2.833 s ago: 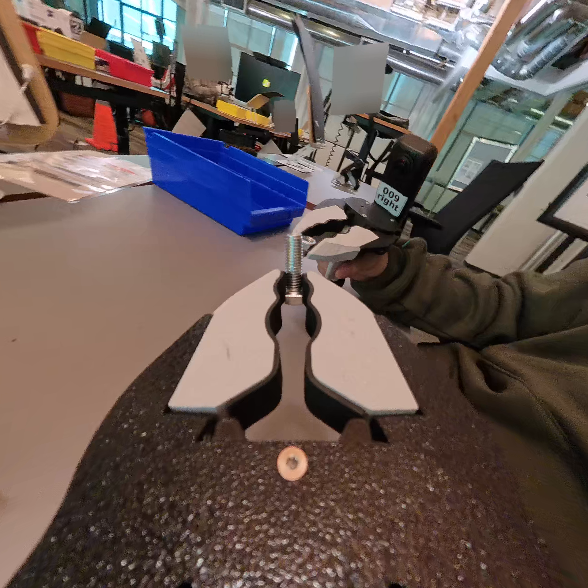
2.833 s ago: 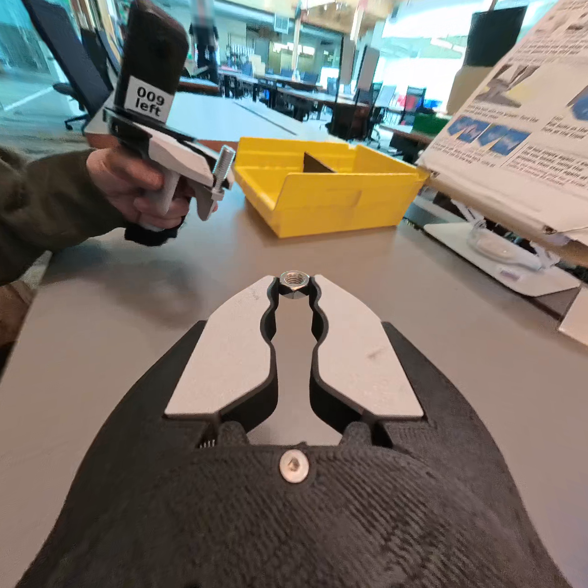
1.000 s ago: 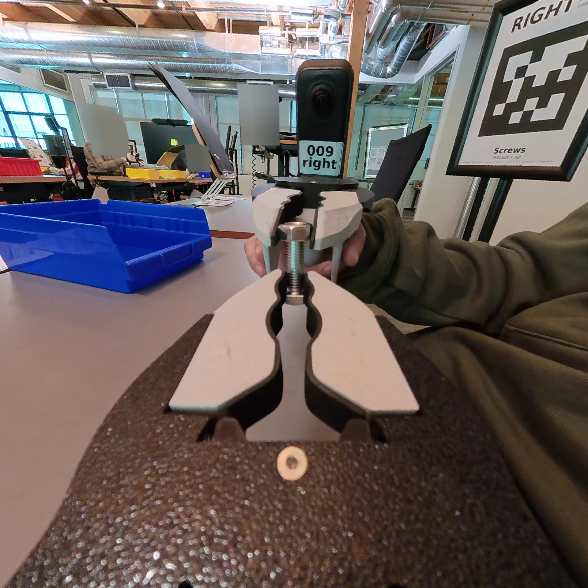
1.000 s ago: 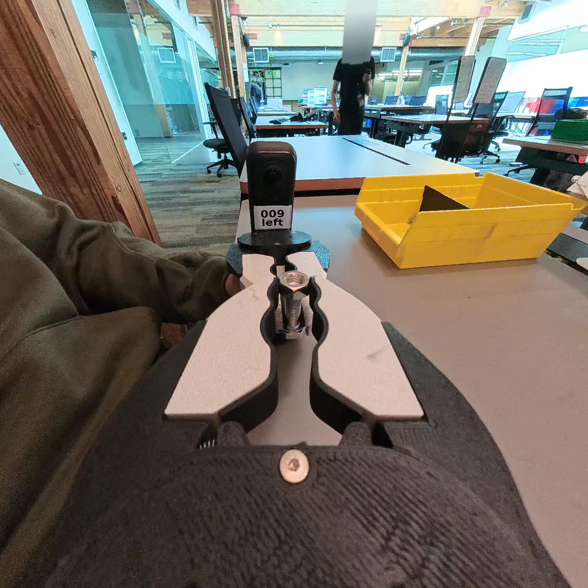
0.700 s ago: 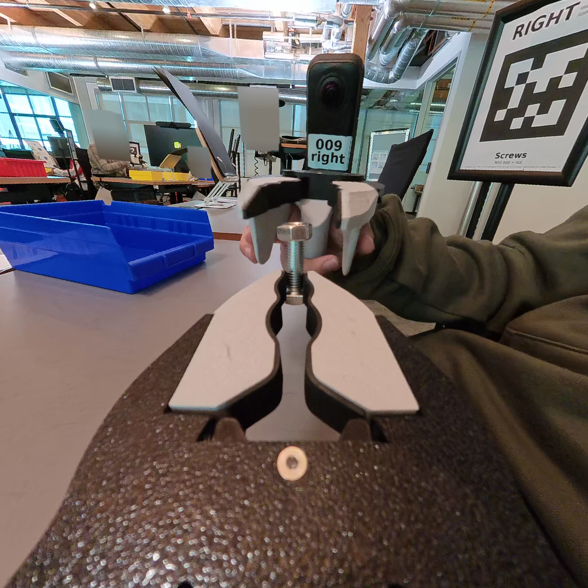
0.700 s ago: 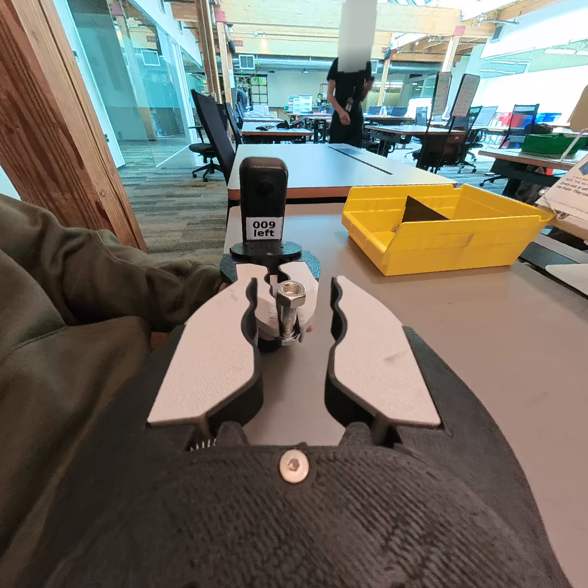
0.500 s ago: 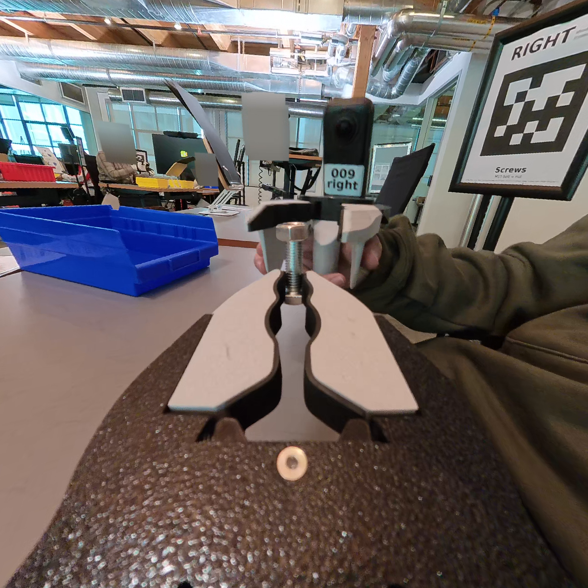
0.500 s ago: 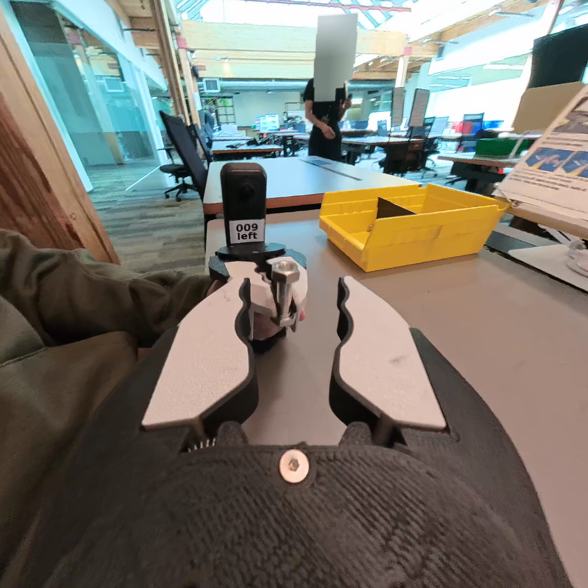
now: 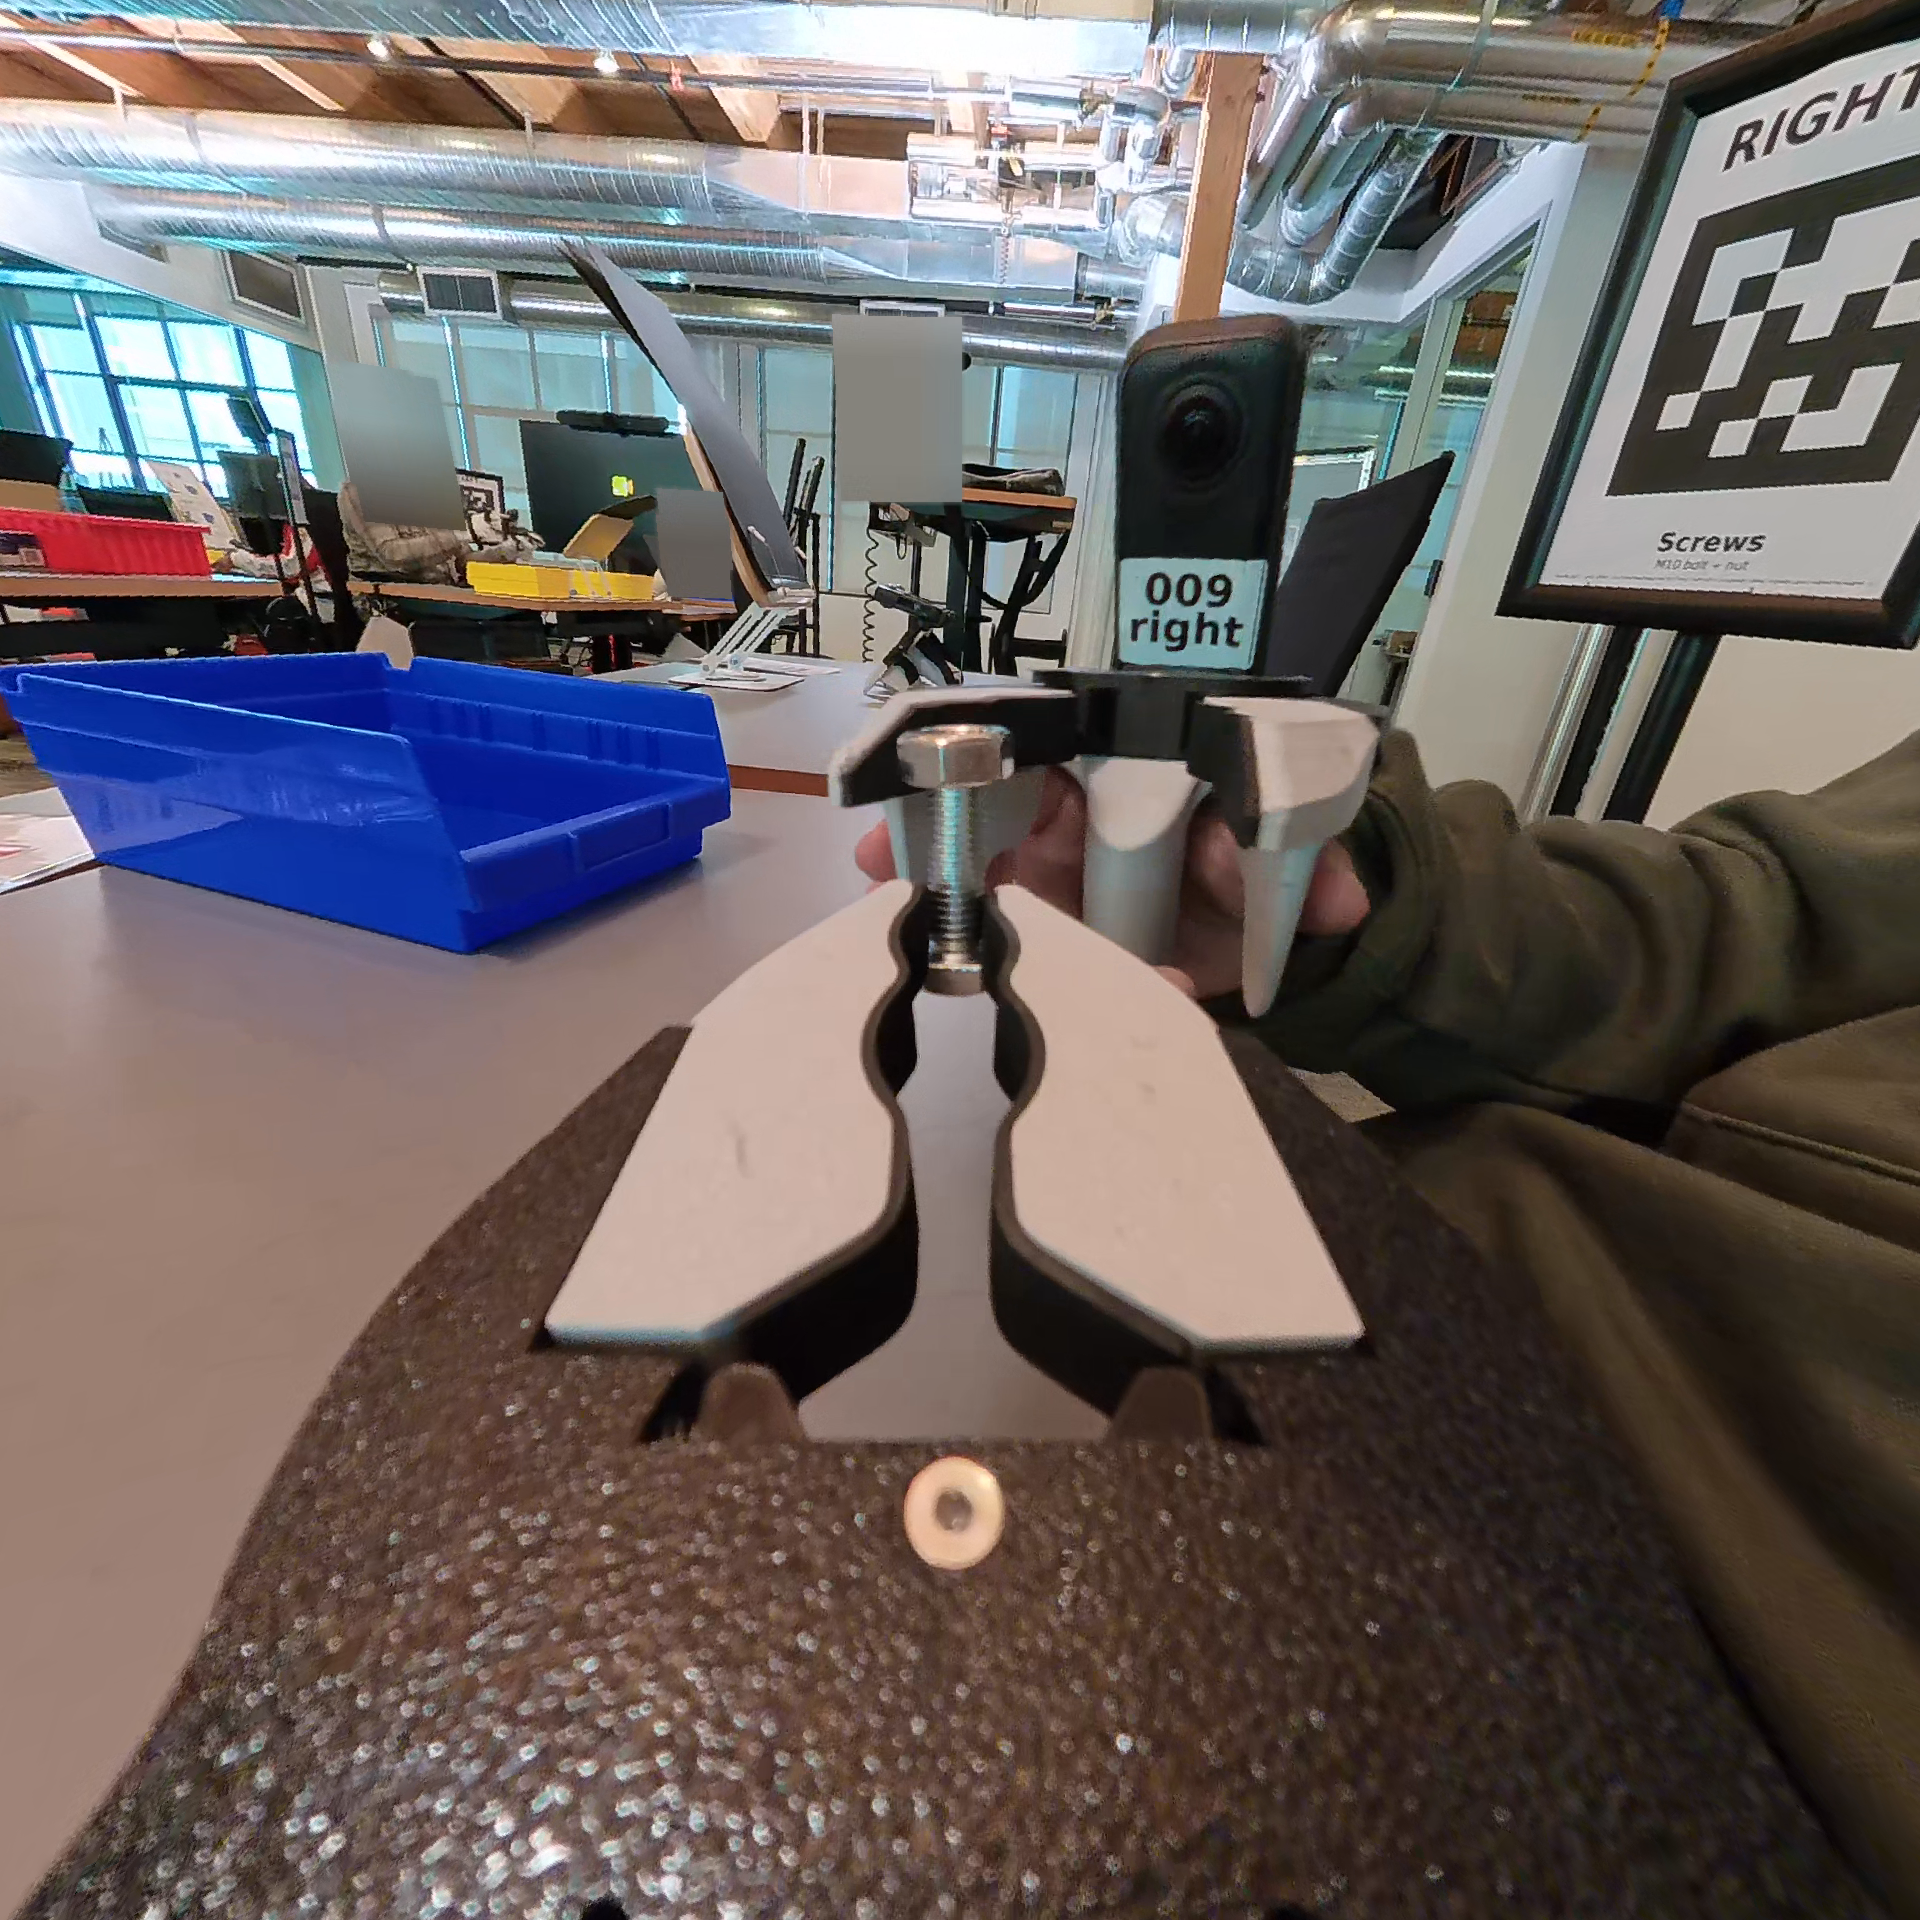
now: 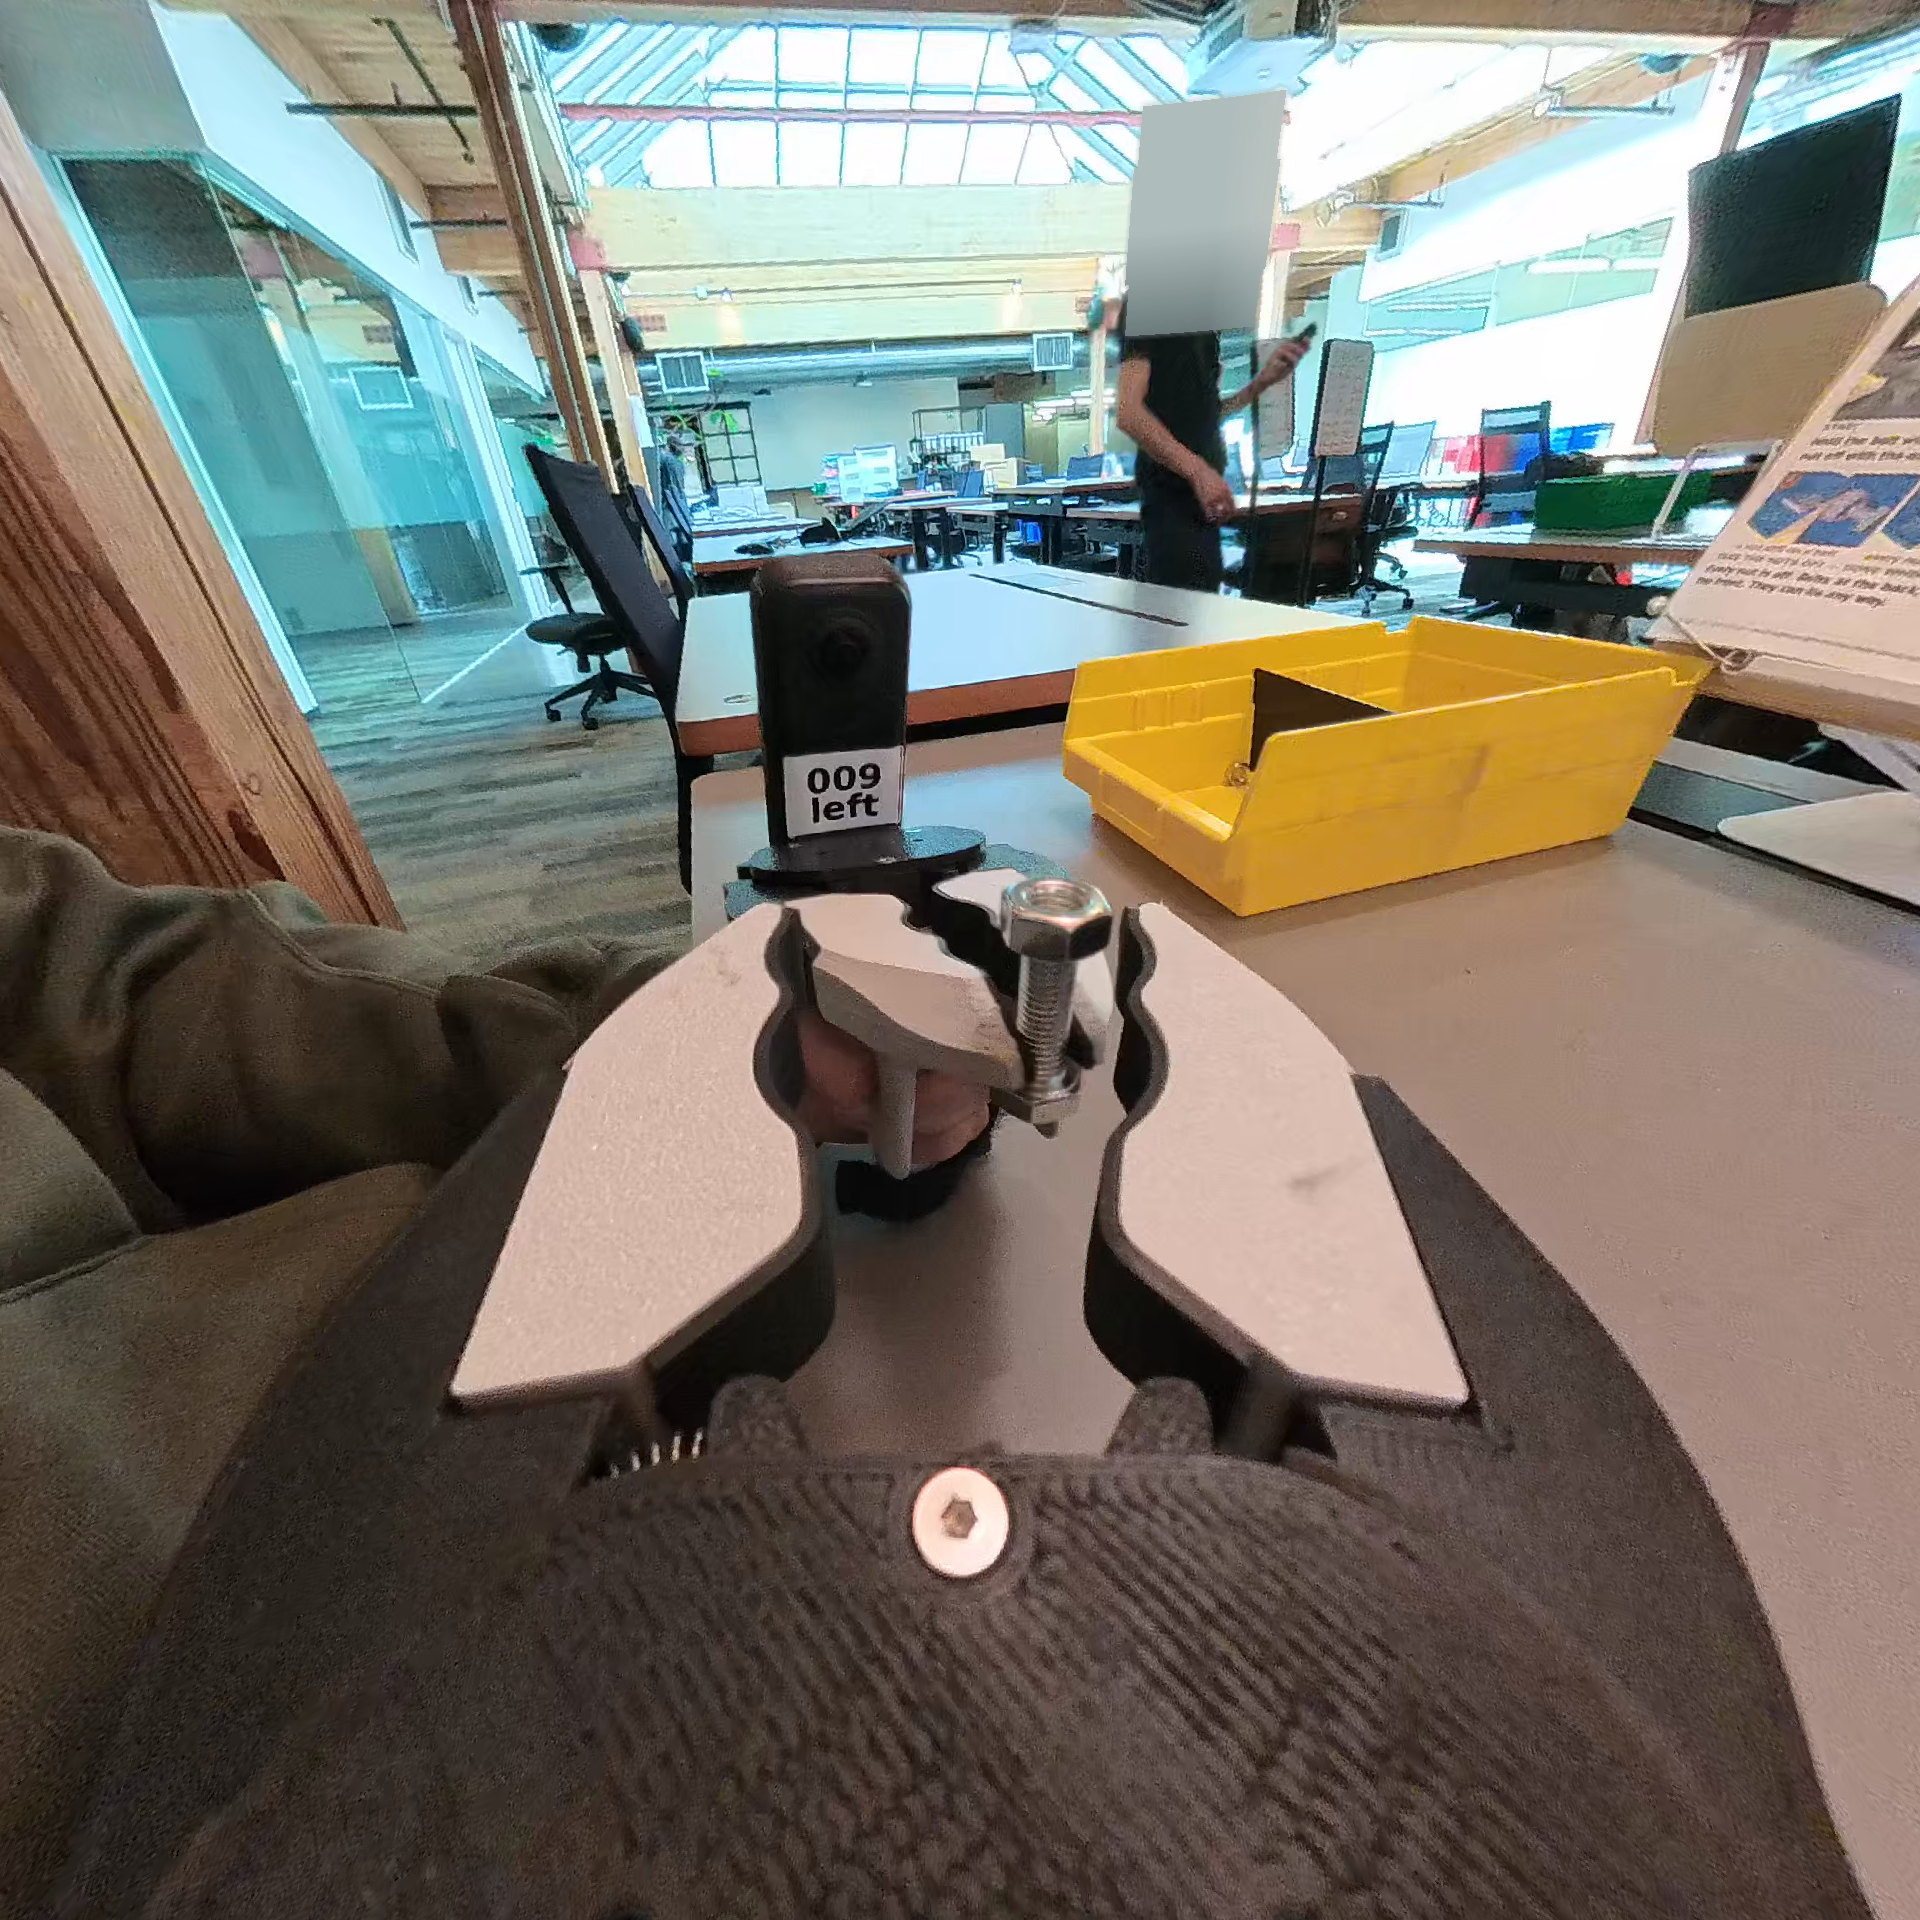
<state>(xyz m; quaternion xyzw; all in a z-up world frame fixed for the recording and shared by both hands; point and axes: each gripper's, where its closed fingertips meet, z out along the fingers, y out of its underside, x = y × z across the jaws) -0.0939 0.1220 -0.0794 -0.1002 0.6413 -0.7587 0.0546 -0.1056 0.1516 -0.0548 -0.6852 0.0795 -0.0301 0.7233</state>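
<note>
My left gripper (image 9: 954, 935) is shut on the head end of a silver bolt (image 9: 951, 852) and holds it upright above the grey table (image 9: 260, 1039). A hex nut (image 9: 954, 756) sits on the bolt's upper threaded end. My right gripper (image 10: 956, 935) is open and empty. It faces the left gripper (image 10: 1039, 1086), with the bolt (image 10: 1042, 1013) and nut (image 10: 1055, 920) close to its right finger (image 10: 1226, 1143). In the left wrist view the right gripper (image 9: 1112, 790) stands just behind the bolt, held by a hand in a green sleeve.
A blue bin (image 9: 364, 790) stands on the table at the left. A yellow bin (image 10: 1351, 769) stands at the far right. A framed black-and-white marker sign (image 9: 1766, 343), a paper stand (image 10: 1829, 561) and a wooden post (image 10: 104, 623) stand nearby. A person (image 10: 1184, 468) stands farther back. Both grippers' tips are close together, under 4 cm apart.
The two grippers came together. The right gripper, earlier shut on the nut, set it on the bolt's tip, opened and shifted left of the bolt. The left gripper still holds the bolt.
</note>
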